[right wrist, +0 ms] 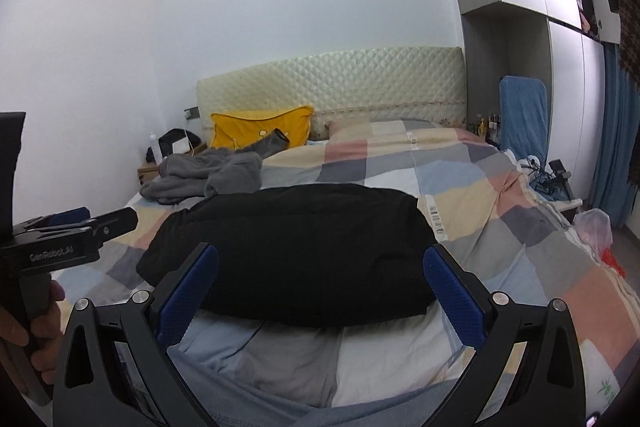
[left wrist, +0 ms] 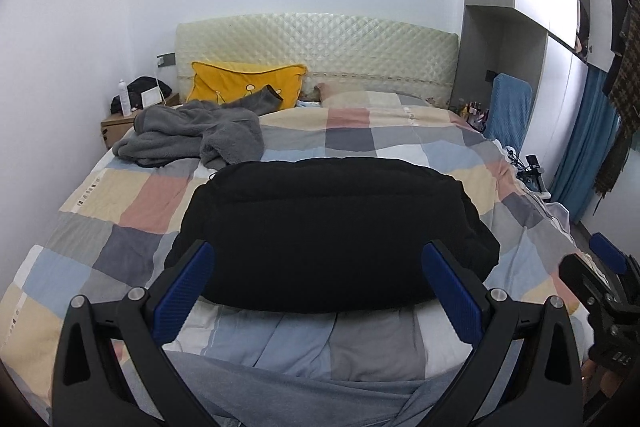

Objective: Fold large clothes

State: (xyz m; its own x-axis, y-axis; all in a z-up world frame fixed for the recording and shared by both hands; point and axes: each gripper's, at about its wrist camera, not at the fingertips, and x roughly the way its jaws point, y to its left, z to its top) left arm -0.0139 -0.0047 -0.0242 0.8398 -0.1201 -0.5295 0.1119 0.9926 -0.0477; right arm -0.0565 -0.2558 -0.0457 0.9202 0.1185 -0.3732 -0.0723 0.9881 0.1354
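A single black garment (left wrist: 332,231) is seen lying folded into a thick, compact bundle on the checked quilt (left wrist: 132,195) of the bed, near the foot edge. Its long axis runs from 9 to 3 o'clock, across the line of both pairs of fingers. From the left gripper (left wrist: 326,287) the bundle lies straight ahead at 12 o'clock, its near edge just beyond the blue pads, which are spread wide and hold nothing. The right gripper (right wrist: 320,291) is likewise held wide open and empty, with the bundle at 12 o'clock but shifted slightly toward 11, so that the bundle's right end sits just ahead of the right-hand pad. Neither gripper is seen touching the cloth; both are judged about equally near, each placed to take one end of the near edge. One more garment is counted: a grey fleece piece (left wrist: 192,135), crumpled and unfolded, at 11 o'clock well beyond the black bundle, near the yellow pillow (left wrist: 244,81). Two grippers, two garments and one yellow pillow are thus counted. The black piece appears finished or nearly so, and the grey piece is judged to be the likely next work, reached more readily by the left gripper.
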